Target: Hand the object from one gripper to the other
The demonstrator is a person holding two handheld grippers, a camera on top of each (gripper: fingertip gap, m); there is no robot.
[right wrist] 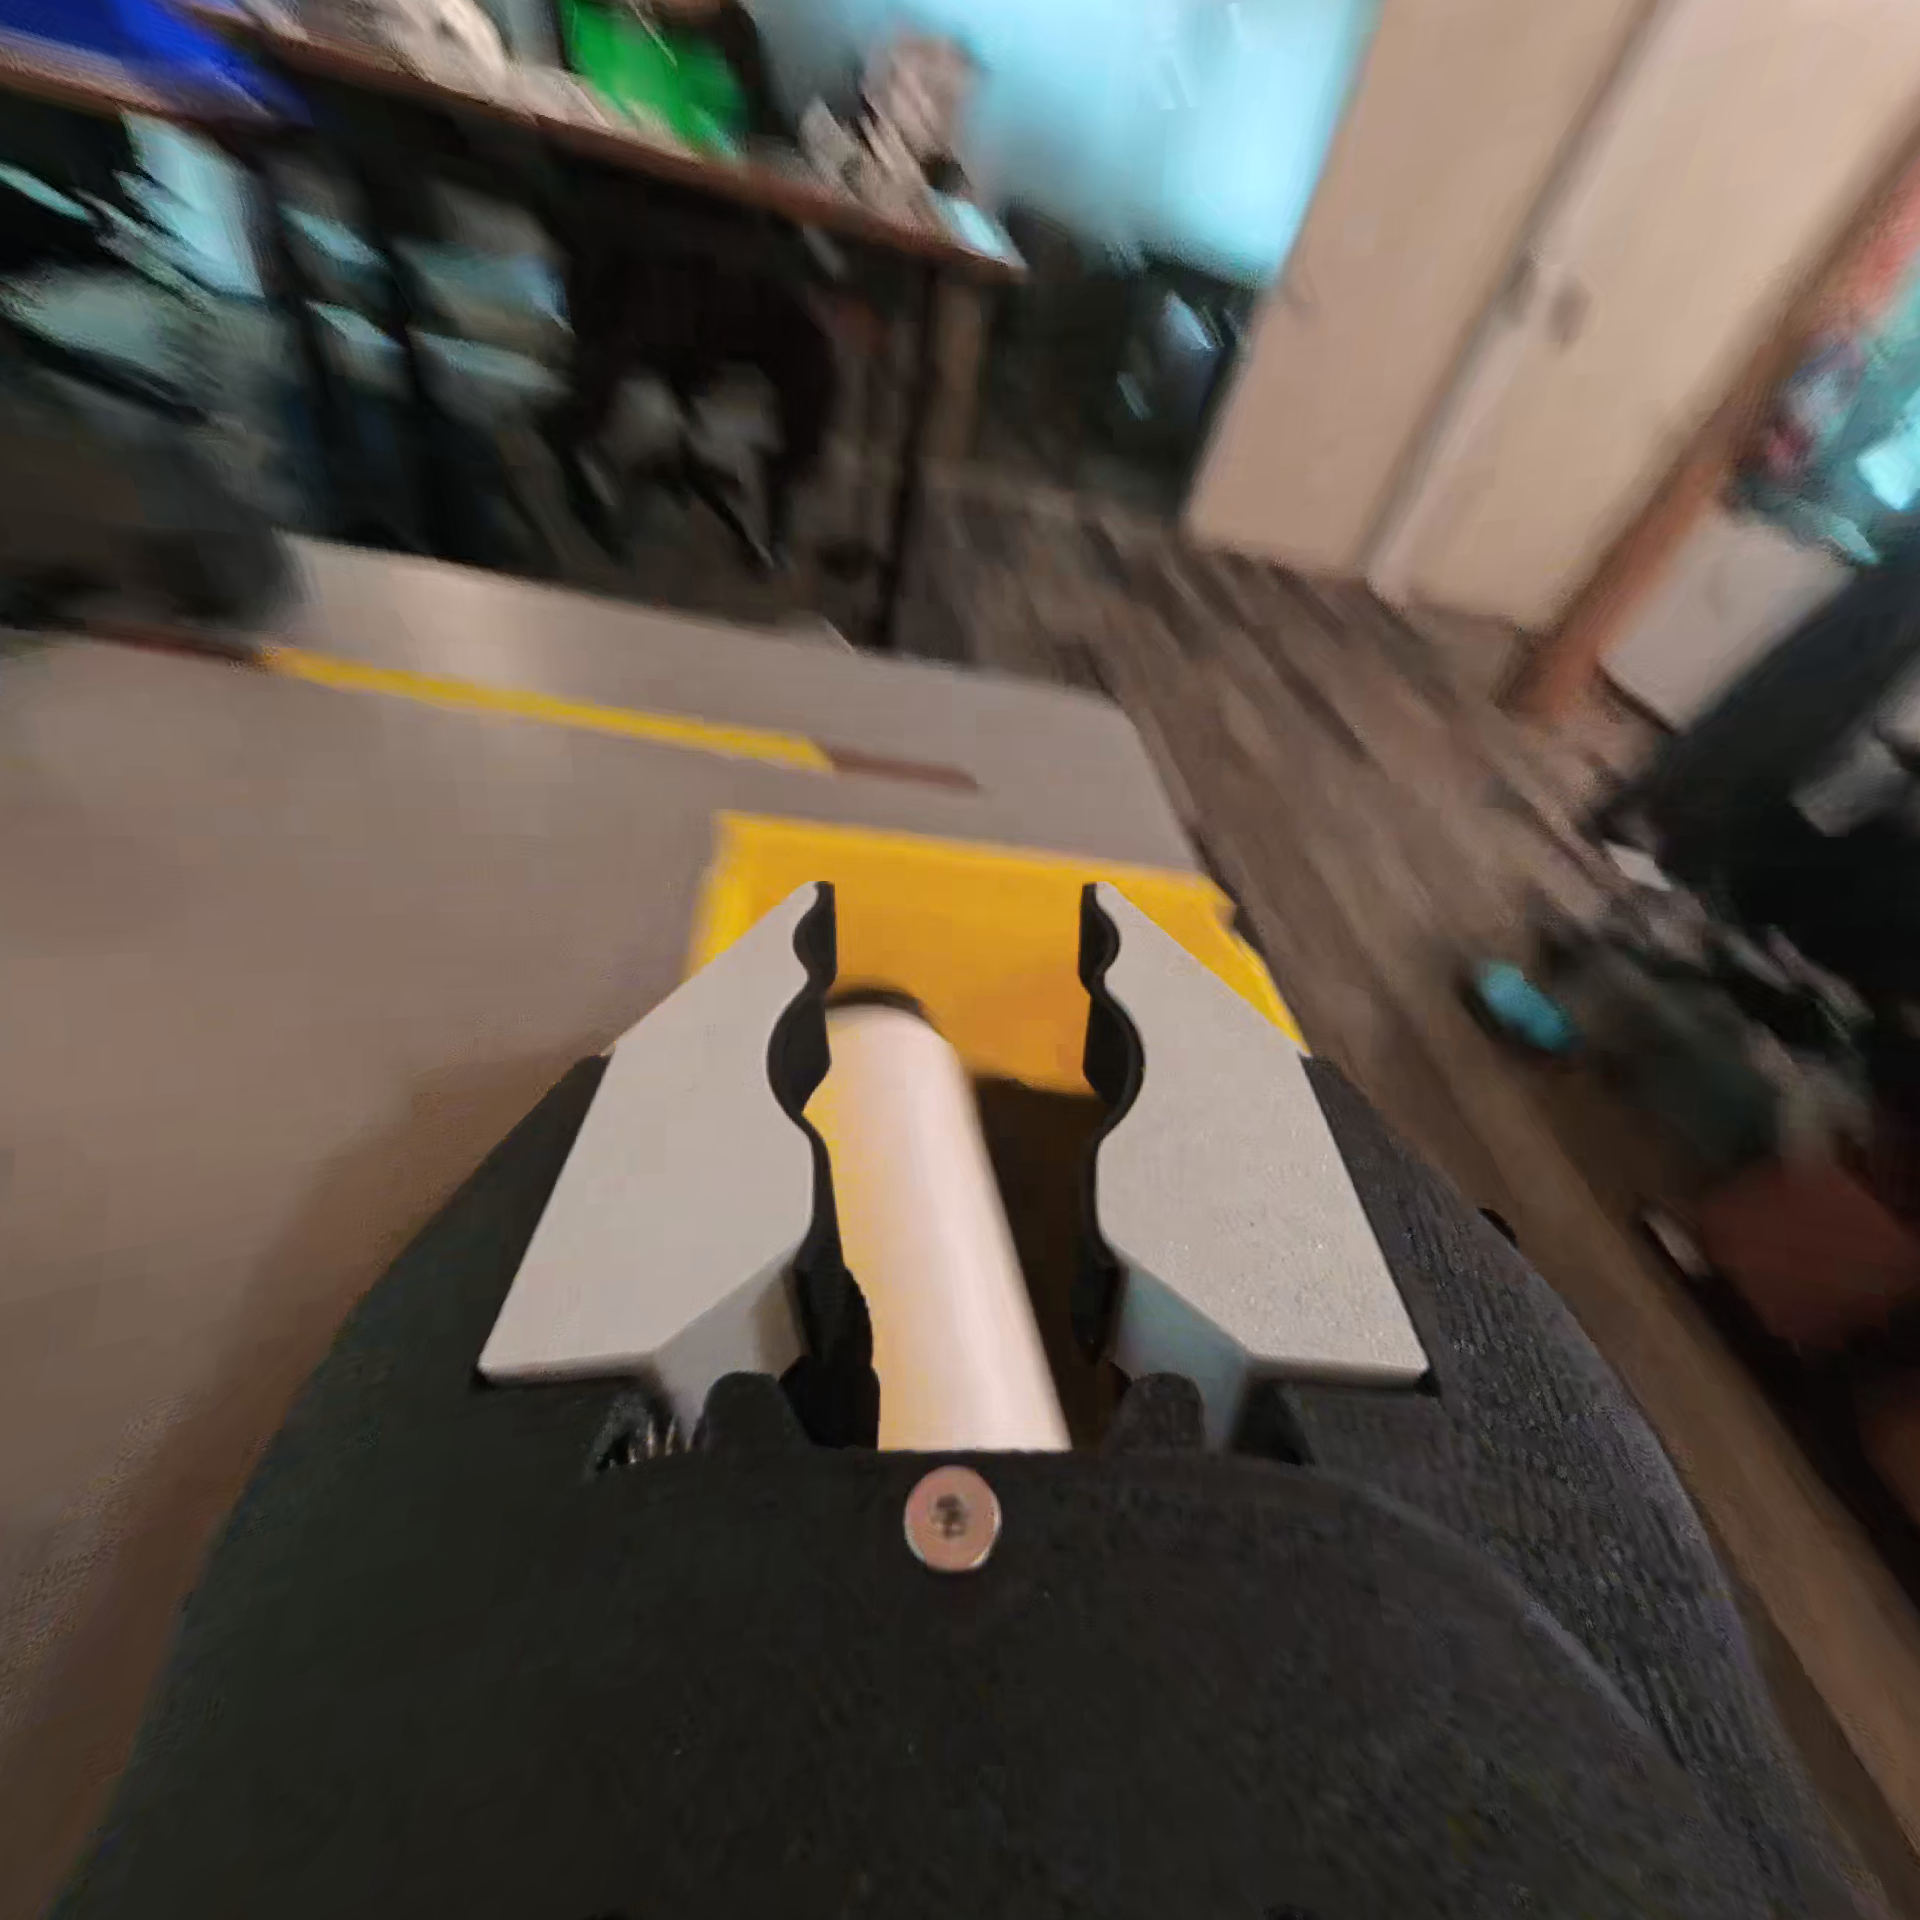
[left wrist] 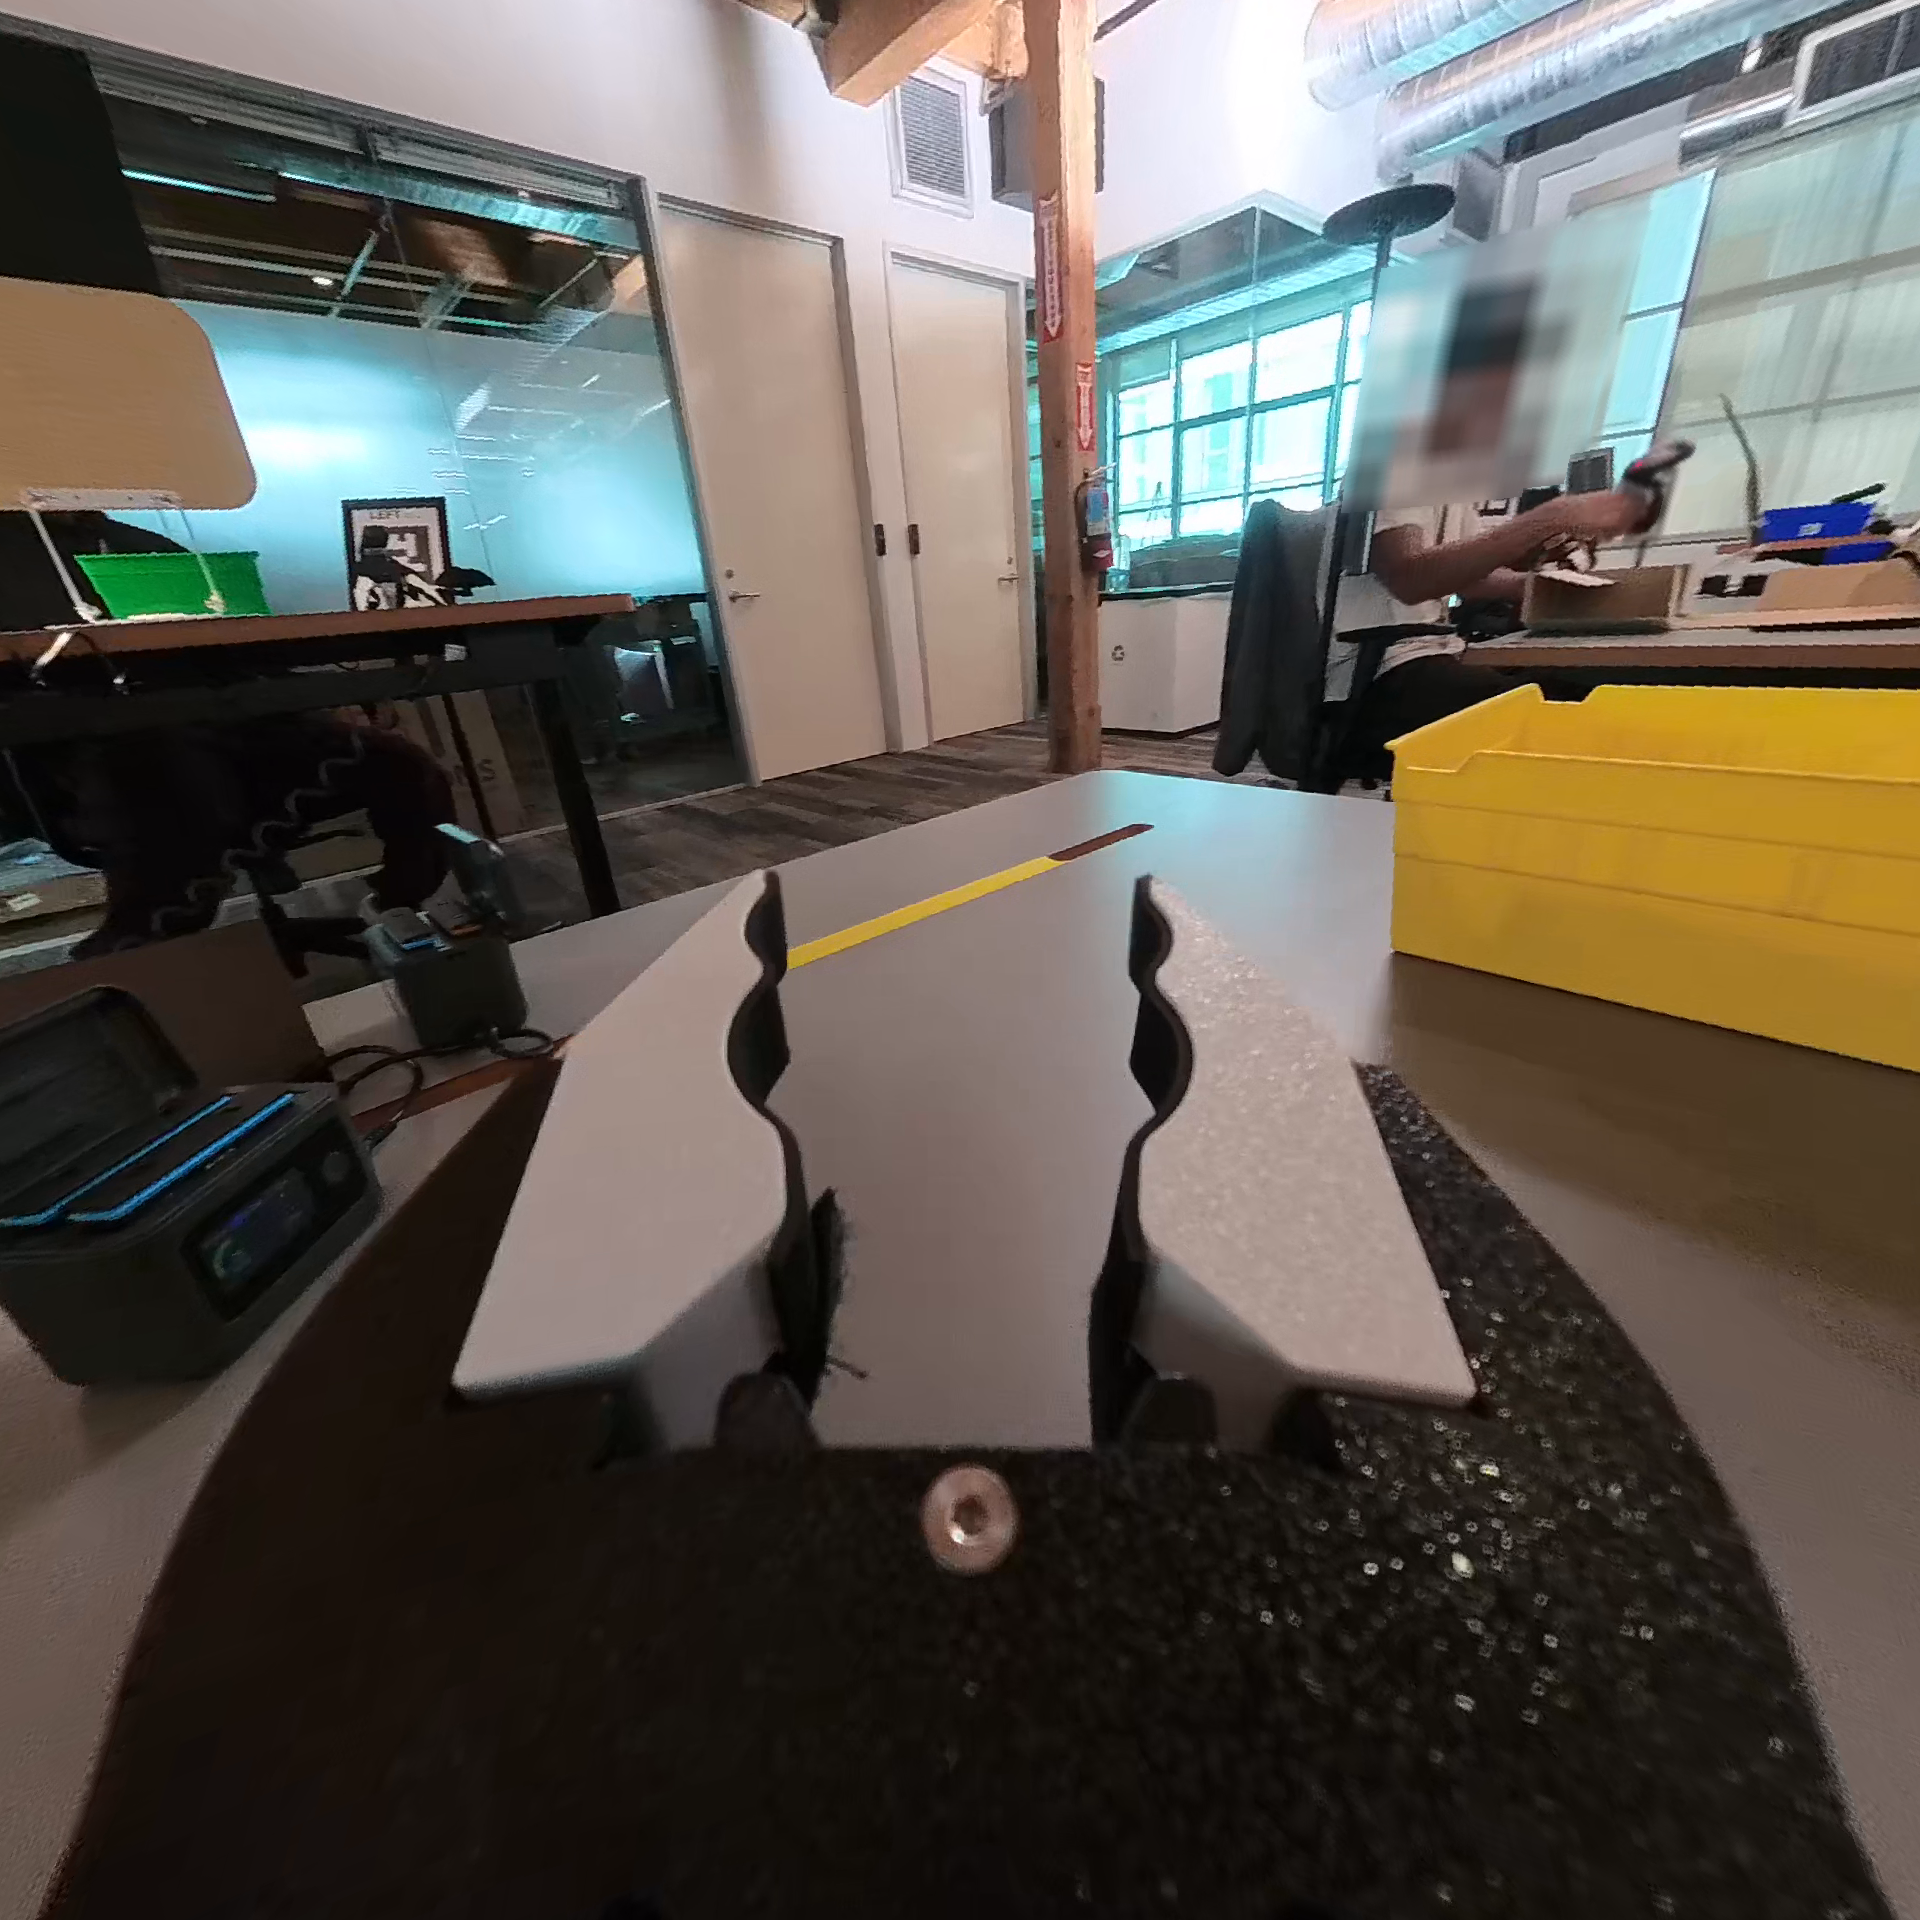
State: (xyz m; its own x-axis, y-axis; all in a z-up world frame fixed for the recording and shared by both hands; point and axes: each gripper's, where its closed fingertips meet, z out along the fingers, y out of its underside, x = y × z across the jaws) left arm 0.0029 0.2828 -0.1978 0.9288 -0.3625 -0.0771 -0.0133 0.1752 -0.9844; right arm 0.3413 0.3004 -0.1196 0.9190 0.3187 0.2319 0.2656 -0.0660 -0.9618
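Right hand-held gripper [right wrist: 956,904]: fingers spread; white cylinder [right wrist: 940,1226] lies lengthwise between them, against the left finger, clear of the right, so not pinched. Yellow bin [right wrist: 987,935] just ahead on the grey tabletop [right wrist: 312,935]; view motion-blurred. Left hand-held gripper [left wrist: 956,894]: spread, empty, over the tabletop beside the bin. Risk: a fast swing could roll the unclamped cylinder out before the transfer.

Both wrist cameras sit low and close above the grey table [left wrist: 1195,831], looking forward and sharing its yellow tape line [right wrist: 540,707] and yellow bin [left wrist: 1662,852].
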